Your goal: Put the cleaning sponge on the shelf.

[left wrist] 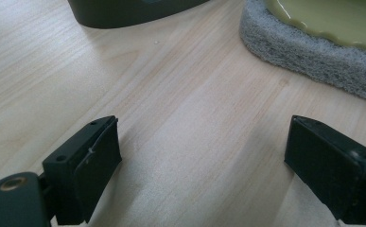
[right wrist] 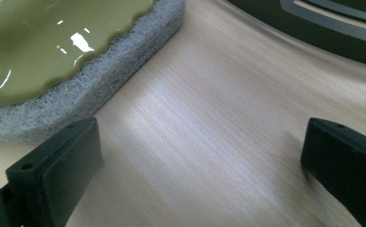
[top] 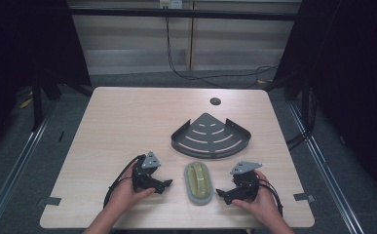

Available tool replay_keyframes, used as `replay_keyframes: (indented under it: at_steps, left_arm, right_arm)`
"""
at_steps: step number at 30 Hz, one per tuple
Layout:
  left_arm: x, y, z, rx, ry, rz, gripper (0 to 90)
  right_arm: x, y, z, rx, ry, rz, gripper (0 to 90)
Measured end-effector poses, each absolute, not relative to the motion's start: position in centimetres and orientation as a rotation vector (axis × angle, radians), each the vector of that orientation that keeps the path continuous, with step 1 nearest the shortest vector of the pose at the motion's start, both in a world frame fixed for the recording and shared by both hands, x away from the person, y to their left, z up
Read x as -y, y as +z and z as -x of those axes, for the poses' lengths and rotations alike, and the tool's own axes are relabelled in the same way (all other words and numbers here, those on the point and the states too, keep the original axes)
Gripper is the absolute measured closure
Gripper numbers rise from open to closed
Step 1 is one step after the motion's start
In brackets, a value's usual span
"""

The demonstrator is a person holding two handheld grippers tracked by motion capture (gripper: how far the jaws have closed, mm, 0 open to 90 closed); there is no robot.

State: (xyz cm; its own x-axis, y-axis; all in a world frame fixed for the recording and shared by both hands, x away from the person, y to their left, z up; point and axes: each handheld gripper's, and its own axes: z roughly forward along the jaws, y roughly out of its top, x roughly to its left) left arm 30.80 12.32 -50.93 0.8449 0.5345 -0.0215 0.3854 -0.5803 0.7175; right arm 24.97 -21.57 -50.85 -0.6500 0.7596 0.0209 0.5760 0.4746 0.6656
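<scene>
Both the left gripper (top: 168,184) and right gripper (top: 220,192) gape wide, empty, flanking the sponge (top: 198,182) near the bench's (top: 127,122) front edge — nothing grasped yet, rack (top: 210,136) unfilled.

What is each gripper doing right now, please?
Left gripper: open, holding nothing.
Right gripper: open, holding nothing, beside the sponge.

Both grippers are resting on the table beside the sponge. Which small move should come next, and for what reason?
Probably slide the right gripper toward the sponge so its open fingers straddle the grey edge. The sponge lies flat between both grippers, not yet touched, and the right gripper view shows it close by one finger. The left gripper is open too, with the corner rack just beyond.
</scene>
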Motion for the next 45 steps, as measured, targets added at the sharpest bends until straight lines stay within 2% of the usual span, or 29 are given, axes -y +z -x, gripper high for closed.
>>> replay_keyframes:
  at_steps: [9,11,13,17,20,34,43,45]
  left_arm:
    - [-12.3,-50.9,-30.8,-0.665,0.252,-2.264,10.7]
    - [-12.3,-50.9,-30.8,-0.665,0.255,-2.26,10.6]
    - [-12.3,-50.9,-30.8,-0.666,0.254,-2.264,10.7]
    - [-12.3,-50.9,-30.8,-0.666,0.255,-2.258,10.7]
    - [-12.3,-50.9,-30.8,-0.667,0.253,-2.261,10.7]
    - [-12.3,-50.9,-30.8,-0.666,0.255,-2.259,10.6]
    - [-12.3,-50.9,-30.8,-0.666,0.255,-2.258,10.6]
    - [-12.3,-50.9,-30.8,-0.667,0.253,-2.263,10.7]
  right_arm:
    - [21.5,-50.7,-25.1,-2.467,0.927,-1.144,0.2]
    - [21.5,-50.4,-25.3,-2.482,0.906,-1.153,3.8]
    - [21.5,-49.9,-25.5,-2.491,0.877,-1.184,14.6]
    - [21.6,-48.8,-25.7,-2.521,0.892,-1.291,16.5]
    - [21.1,-47.5,-25.7,-2.519,0.833,-1.33,23.2]
    - [18.6,-42.1,-27.0,-2.606,0.684,-1.457,27.7]
    - [17.0,-41.0,-28.0,-2.612,0.673,-1.453,28.5]
    - [16.6,-40.9,-28.2,-2.625,0.678,-1.452,33.2]
